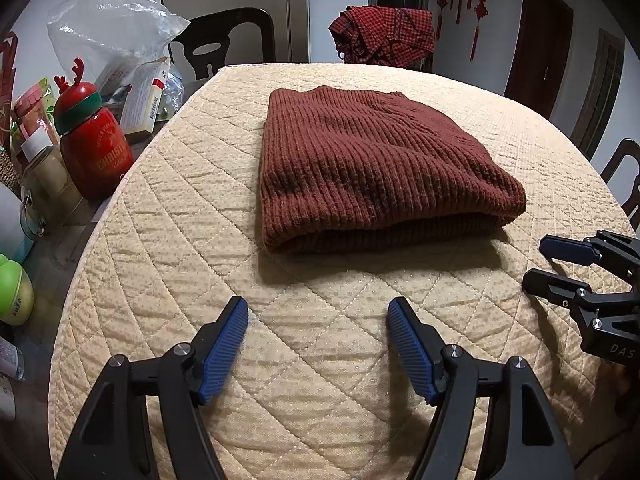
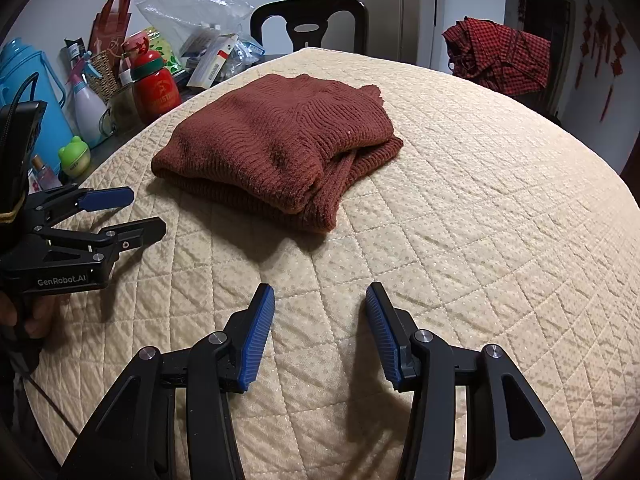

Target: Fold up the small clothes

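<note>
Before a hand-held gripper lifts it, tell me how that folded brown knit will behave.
The brown knit is probably floppy: soft rounded folds suggest the layers would sag and unfold if pinched at one edge. Its ribbed texture likely grips the quilted cover, so pushing may bunch it.

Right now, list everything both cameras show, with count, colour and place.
sweater: one, rust-brown knit, folded, centre of the pad
quilted pad: one, cream, covering the table
red bottle: one, antler cap, left of the pad
plastic bag: one, clear, behind the bottle
boxes: several, white, beside the bag
blue jug: one, far left
checked cloth: one, red-black, draped over a far chair
chair: one, black, behind the table
left gripper: fingers open, empty
right gripper: fingers open, empty
</note>
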`<state>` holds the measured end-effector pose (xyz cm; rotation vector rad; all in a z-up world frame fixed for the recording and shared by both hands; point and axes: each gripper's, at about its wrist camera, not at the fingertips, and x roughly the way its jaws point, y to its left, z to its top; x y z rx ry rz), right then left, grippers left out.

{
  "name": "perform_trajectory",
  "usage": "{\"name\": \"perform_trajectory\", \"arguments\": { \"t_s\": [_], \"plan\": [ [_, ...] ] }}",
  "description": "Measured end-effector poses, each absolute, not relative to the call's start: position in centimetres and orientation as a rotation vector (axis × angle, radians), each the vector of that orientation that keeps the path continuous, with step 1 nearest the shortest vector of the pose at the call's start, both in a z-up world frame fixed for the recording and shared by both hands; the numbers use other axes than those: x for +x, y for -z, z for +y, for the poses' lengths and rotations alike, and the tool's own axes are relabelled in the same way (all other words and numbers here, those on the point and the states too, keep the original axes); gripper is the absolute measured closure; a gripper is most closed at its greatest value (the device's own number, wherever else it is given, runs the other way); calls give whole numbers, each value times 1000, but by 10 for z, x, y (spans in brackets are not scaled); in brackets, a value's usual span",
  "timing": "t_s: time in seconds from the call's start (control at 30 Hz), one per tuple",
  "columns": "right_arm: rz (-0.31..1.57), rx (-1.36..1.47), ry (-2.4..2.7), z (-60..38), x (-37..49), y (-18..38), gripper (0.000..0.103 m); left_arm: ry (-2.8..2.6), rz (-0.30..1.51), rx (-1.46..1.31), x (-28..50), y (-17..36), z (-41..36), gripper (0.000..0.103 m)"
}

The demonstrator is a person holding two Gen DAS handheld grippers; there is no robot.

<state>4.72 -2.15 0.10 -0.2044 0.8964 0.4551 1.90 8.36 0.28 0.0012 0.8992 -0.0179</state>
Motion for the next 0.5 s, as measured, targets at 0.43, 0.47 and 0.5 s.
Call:
{"name": "perform_trajectory", "arguments": {
  "t_s": [0.43, 0.47, 0.5],
  "plan": [
    [897, -201, -457, -20, 47, -1, 54, 17, 900, 2, 19, -2, 83, 26],
    [897, -201, -457, -20, 47, -1, 54, 17, 900, 2, 19, -2, 83, 26],
    [897, -200, -457, -20, 47, -1, 54, 16, 900, 2, 19, -2, 83, 26]
  ]
}}
